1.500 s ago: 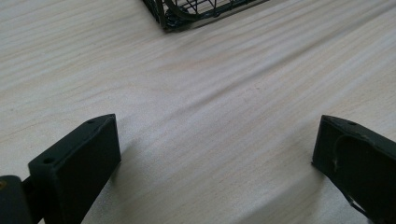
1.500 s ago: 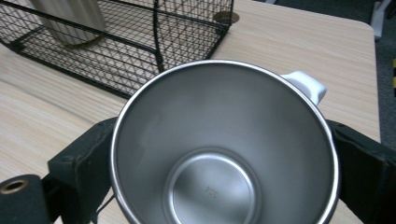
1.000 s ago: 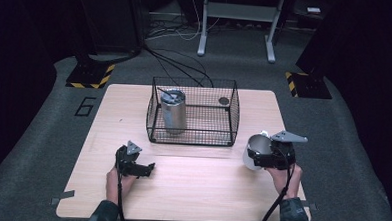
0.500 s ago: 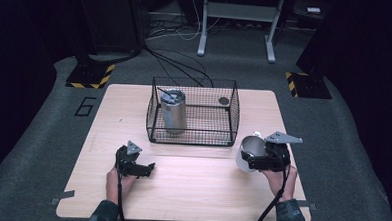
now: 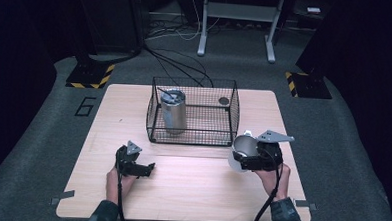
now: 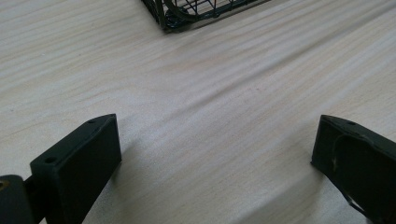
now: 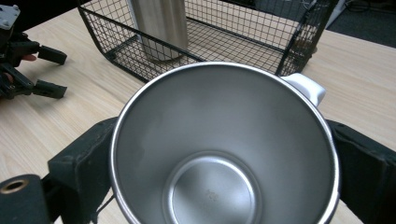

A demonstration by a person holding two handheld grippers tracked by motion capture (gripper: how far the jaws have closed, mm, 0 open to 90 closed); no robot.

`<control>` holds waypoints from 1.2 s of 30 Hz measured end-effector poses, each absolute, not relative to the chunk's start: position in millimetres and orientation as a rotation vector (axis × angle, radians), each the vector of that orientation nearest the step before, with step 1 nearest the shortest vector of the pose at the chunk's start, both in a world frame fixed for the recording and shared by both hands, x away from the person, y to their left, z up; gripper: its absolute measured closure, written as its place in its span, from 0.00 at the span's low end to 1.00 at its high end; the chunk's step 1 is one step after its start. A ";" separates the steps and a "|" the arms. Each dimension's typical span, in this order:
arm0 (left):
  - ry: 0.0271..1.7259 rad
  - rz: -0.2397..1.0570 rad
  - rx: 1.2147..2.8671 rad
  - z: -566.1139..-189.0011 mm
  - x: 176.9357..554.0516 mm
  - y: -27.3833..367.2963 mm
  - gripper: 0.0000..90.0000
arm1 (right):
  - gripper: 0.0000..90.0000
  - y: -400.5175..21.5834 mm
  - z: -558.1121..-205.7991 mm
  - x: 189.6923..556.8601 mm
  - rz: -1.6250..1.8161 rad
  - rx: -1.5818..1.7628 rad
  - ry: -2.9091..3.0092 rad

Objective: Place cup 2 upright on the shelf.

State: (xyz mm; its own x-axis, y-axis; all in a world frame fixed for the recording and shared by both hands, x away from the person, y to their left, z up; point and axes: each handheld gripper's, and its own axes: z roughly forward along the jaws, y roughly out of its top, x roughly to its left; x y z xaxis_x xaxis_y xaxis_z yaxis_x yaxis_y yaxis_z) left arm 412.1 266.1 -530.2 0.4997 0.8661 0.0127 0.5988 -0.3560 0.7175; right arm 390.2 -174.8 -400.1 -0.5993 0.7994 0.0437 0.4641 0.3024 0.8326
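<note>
A: What is seen nearest, at the person's edge of the table (image 5: 190, 200)?

B: Two forearms are seen coming in from the bottom of the high view. The left gripper (image 5: 146, 169) is held low over the wood, and its jaws are spread wide with bare tabletop between them, as is shown in the left gripper view (image 6: 215, 149).

A: And on the other side?

B: A steel mug (image 5: 242, 151) is clamped between the jaws of the right gripper (image 5: 249, 160), one jaw pressed to each side of its wall. It is held near the table's right edge. In the right gripper view the mug (image 7: 224, 154) is looked into from above: a brushed metal inside is seen, and a white handle (image 7: 306, 86) is seen on the far side of the rim.

A: What is found farther off?

B: A black wire basket (image 5: 231, 109) is set at the middle of the table, just beyond the mug. A tall steel tumbler (image 5: 173, 111) is stood upright in its left part, with something thin propped in its mouth that cannot be made out. A small dark round object (image 5: 224, 100) is seen at the basket's far right corner.

A: And beyond the table?

B: Grey carpet, cables (image 5: 181, 65) and a metal stand (image 5: 237, 27) are seen.
</note>
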 end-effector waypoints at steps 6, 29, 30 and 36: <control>1.195 0.526 2.087 -530.1 412.2 266.2 0.01 | 0.06 -166.6 -397.8 393.9 1.210 1.102 2.229; 1.223 0.538 2.059 -531.1 412.8 265.9 0.01 | 0.06 -141.7 -375.0 403.3 1.267 1.025 2.254; 1.219 0.537 2.065 -531.0 413.0 266.2 0.01 | 0.06 -139.3 -372.4 404.9 1.266 1.018 2.258; 1.209 0.528 2.091 -529.7 413.1 267.4 0.01 | 0.06 -134.9 -365.7 410.7 1.270 1.007 2.256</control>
State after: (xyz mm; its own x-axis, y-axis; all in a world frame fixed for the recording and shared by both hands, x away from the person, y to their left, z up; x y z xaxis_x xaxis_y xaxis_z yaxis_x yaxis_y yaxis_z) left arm 413.1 267.4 -529.7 0.4919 0.8704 0.0194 0.6055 -0.3580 0.7108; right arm 410.7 -134.9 -365.7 -0.6806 0.7320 0.0320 0.4069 0.3413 0.8474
